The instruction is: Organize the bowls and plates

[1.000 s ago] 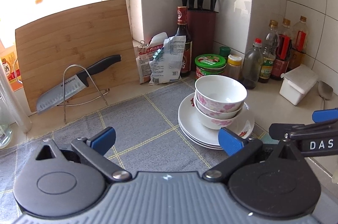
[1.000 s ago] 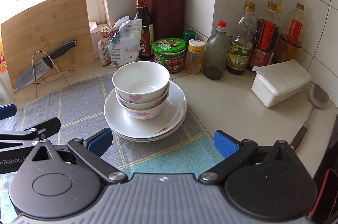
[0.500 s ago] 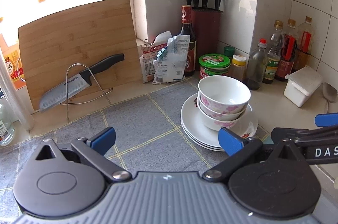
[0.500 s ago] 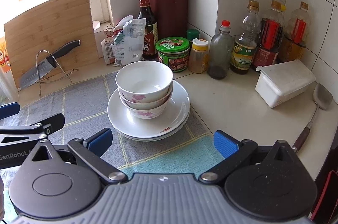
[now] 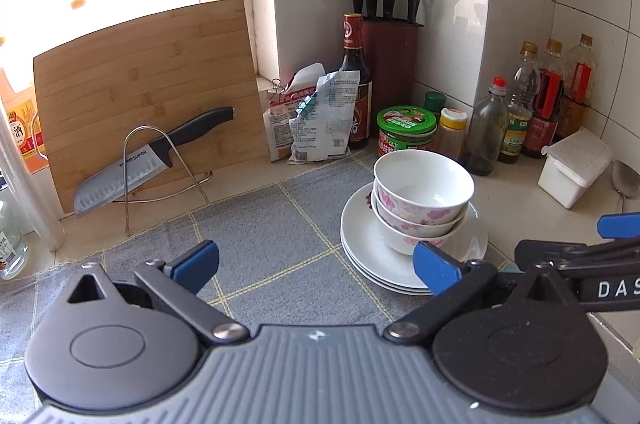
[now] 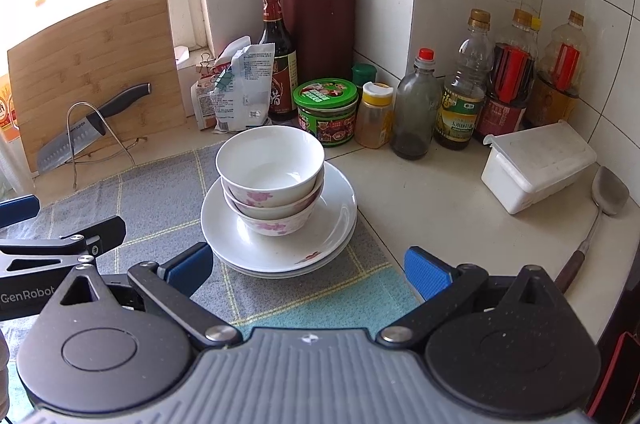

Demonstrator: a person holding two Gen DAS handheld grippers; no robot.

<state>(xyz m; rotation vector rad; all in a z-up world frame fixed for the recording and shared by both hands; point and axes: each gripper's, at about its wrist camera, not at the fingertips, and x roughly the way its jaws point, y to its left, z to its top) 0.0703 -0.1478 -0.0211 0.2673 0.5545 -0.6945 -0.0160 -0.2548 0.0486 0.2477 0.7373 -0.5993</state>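
Observation:
Three white bowls with pink flowers are nested on a stack of white plates on a grey checked cloth. My left gripper is open and empty, in front of and left of the stack. My right gripper is open and empty, just in front of the plates. Each gripper shows at the edge of the other's view.
A knife rests on a wire stand before a wooden cutting board. A knife block, bags, jars and bottles line the tiled corner. A white box and a spatula lie right.
Both grippers have drawn slightly back and shifted, so the stack sits a little farther off in both views. The dishes have not moved. Both grippers stay open.

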